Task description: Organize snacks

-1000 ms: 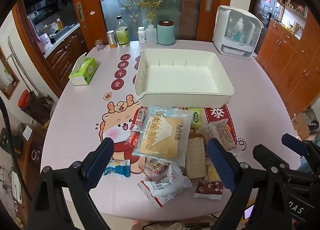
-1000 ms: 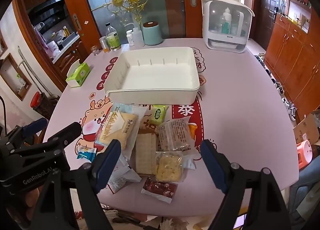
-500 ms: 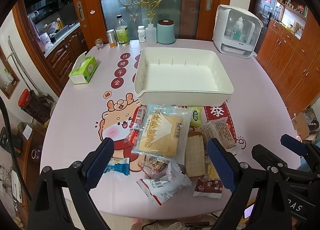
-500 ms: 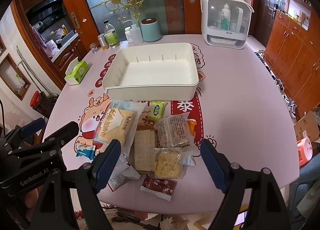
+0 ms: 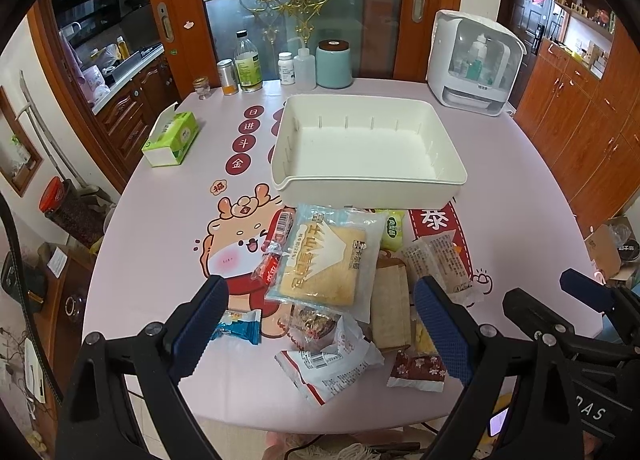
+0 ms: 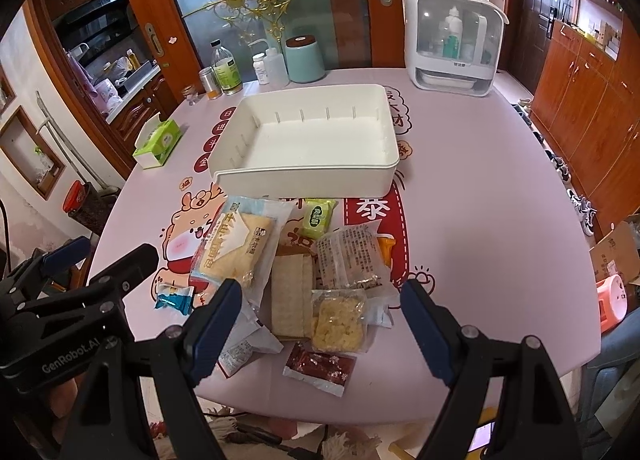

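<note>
Both tongs, left tongs (image 5: 320, 312) and right tongs (image 6: 320, 324), hang spread wide and empty over the snack packets (image 5: 324, 260) heaped at the table's near edge. Start with the top cake packet, lifting it clear into the empty white bin (image 5: 400, 180) mid-table.

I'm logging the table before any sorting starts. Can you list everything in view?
Bin: one, white, mid-table, nothing inside.
Snack packets: about ten, mixed colours, piled in front of the bin.
Blue candy: one, left of the pile.
Tissue box: one, green, table's left edge.
Bottles and jars: several, far edge.
Canister: one, pale teal, far edge.
Appliance: one, white, far right corner.
Table: one, pink cartoon cover.
Left tongs: open, above the pile.
Right tongs: open, above the pile.
</note>
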A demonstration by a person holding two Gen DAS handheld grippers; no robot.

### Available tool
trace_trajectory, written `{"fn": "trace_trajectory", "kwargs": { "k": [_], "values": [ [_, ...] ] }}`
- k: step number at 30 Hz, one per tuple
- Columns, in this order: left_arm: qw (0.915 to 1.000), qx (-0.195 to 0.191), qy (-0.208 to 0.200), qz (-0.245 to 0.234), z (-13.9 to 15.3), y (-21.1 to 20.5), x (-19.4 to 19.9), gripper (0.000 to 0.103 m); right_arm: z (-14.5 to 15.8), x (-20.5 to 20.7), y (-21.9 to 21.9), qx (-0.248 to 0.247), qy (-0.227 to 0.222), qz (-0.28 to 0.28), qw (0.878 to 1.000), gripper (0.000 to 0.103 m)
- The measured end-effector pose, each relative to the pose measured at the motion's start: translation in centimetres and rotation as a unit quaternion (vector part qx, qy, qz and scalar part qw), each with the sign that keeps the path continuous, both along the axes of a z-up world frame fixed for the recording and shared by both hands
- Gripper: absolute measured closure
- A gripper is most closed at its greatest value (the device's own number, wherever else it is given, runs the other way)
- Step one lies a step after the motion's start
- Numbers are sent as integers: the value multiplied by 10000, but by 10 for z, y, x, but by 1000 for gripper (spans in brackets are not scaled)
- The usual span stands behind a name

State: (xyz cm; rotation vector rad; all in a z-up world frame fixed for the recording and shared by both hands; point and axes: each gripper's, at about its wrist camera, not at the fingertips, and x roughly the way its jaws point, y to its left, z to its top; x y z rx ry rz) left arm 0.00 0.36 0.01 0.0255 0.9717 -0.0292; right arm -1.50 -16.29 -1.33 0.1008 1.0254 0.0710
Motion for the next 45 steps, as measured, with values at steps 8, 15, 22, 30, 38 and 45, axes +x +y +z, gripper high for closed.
{"fn": "trace_trajectory", "kwargs": {
  "k": [8, 15, 22, 30, 38, 45],
  "values": [
    [10000, 5, -7, 14, 1, 1, -3, 10, 0, -4, -2, 63, -21, 25, 10000, 21],
    [9999, -64, -28, 98, 1, 1, -16, 10, 0, -10, -4, 73, -76, 138, 9998, 22],
    [9997, -127, -68, 209, 2, -3, -28, 10, 2, -15, -6, 63, -111, 285, 9995, 24],
    [9998, -9, -61, 186, 4, 3, -28, 10, 3, -19, -4, 107, -83, 299, 9995, 24],
    [9999, -56, 20, -117, 3, 19, -15, 10, 3, -16, 12, 37, 17, 73, 10000, 24],
    [9992, -280, 252, -154, -16, 57, 14, 10, -11, -2, 20, 70, 190, -420, 9989, 24]
  ]
}}
